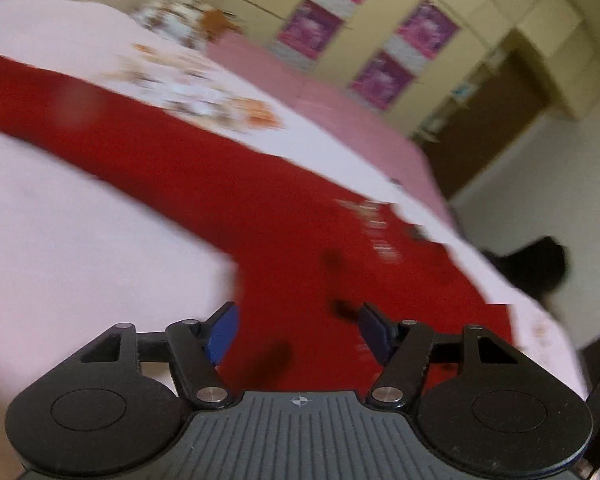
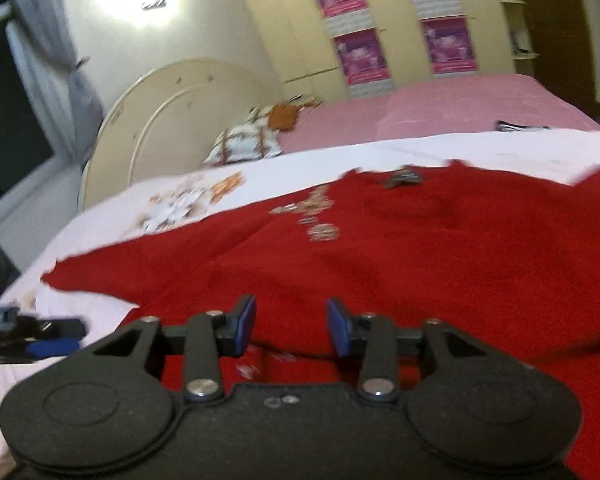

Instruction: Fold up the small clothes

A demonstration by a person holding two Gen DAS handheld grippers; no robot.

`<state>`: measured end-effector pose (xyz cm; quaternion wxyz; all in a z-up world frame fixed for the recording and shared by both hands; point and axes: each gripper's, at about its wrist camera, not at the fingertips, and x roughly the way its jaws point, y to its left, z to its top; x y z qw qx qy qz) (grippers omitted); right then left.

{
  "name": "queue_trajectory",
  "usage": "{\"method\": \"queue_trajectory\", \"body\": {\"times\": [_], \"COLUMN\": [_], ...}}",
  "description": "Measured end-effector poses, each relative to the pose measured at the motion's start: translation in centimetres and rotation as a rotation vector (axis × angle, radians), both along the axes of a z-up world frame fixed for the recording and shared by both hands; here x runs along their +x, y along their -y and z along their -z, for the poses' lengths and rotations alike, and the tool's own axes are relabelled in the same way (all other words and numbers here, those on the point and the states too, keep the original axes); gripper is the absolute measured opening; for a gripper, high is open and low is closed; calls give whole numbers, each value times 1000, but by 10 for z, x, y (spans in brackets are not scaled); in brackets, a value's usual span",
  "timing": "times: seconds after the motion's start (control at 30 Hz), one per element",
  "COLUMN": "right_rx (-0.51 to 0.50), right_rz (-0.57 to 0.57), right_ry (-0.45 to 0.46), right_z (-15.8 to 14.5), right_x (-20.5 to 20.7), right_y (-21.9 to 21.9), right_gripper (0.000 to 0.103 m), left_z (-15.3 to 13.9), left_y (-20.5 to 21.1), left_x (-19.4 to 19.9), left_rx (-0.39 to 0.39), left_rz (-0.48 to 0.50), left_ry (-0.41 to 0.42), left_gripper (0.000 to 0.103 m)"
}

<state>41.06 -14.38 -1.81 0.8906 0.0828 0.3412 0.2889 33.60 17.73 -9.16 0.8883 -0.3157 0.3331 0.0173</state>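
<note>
Both jaws apart over red garment [image 2: 380,248]; only right view shows headboard [image 2: 172,120].

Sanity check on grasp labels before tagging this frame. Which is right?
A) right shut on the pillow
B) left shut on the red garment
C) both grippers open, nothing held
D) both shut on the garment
C: the left gripper and the right gripper both show their blue pads spread apart with only a gap between them, over the red garment lying spread on the bed sheet.
</note>
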Motion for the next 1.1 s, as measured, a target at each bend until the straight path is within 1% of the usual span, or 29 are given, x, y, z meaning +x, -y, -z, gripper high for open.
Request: {"method": "queue_trajectory", "body": {"times": [0.03,0.13,0.2,0.3,0.37,0.4,0.43,0.5,0.57,0.63,0.67,0.73,0.77,0.83,0.93,1.0,1.03,1.1], "right_rx": [8,24,28,40,54,65,85,134,218,327,397,514,558,622,731,791,805,815], "right_rz": [21,83,127,189,234,253,276,315,358,388,403,426,436,459,493,520,532,541], "right_ry": [-3,-22,-25,-29,-39,-47,-61,-99,-147,-201,-234,-289,-308,-344,-408,-439,-446,-456], "right_z": [-3,-1,4,8,14,18,20,30,36,44,50,61,65,75,90,98,100,101], "right_x": [-4,-13,-18,-25,-28,-27,-27,-23,-19,-14,-10,-5,-3,1,6,9,10,14], "right_y": [15,53,69,92,104,108,117,130,150,166,173,186,190,197,203,207,208,211], "right_gripper": [39,39,39,39,40,40,40,40,43,58,59,59,59,58,57,52,50,50], "left_z": [2,12,20,21,24,27,26,15,4,-3,-4,-4,-2,5,11,13,14,14], "left_y": [11,38,48,57,63,62,63,62,54,42,37,27,22,14,12,9,7,4], "left_x": [14,53,70,86,96,100,101,100,100,99,98,96,96,98,100,100,99,101], "left_rx": [-8,1,-10,-21,-15,-13,-3,42,62,81,85,93,89,70,69,63,59,61], "left_rz": [33,81,76,61,85,102,110,132,136,131,128,117,113,118,116,109,104,102], "left_ry": [-1,-66,-95,-76,-72,-87,-82,-33,2,10,11,1,-6,-17,-28,-31,-27,-25], "left_gripper": [66,66,66,65,14,4,4,4,4,4,4,4,4,4,4,4,4,4]}}
